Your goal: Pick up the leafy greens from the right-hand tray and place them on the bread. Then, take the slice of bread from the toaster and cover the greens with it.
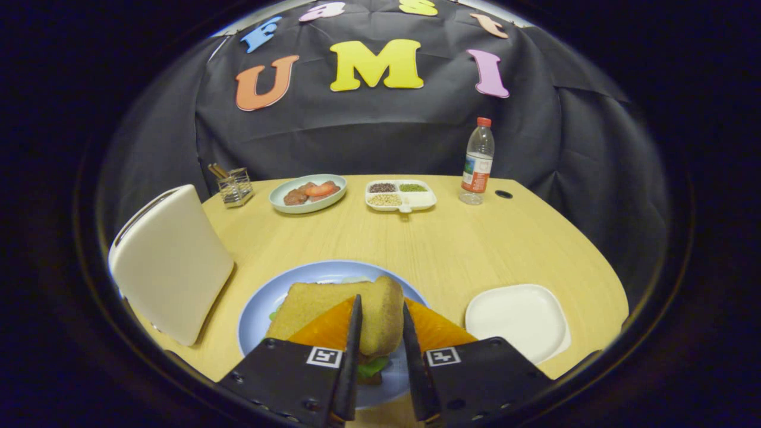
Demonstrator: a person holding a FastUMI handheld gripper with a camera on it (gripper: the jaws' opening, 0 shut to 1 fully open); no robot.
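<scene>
My gripper [381, 301] is low over the blue plate [257, 309], and both fingers [354, 324] press the sides of a golden bread slice [315, 306]. They grip its thick crust end, while the rest of the slice extends left over the plate. Leafy greens [373, 367] peek out beneath the slice, between the fingers, and a small bit shows at the slice's left edge. What lies under the greens is hidden. The white toaster [169, 261] stands left of the plate. A white square tray [517, 318] sits bare to the right of the plate.
At the back of the wooden table [452, 244] are a green plate of meat and tomato [308, 193], a divided white dish of beans [400, 195], a water bottle [477, 160] and a clear holder with chopsticks [233, 185]. A small dark hole [503, 194] lies by the bottle.
</scene>
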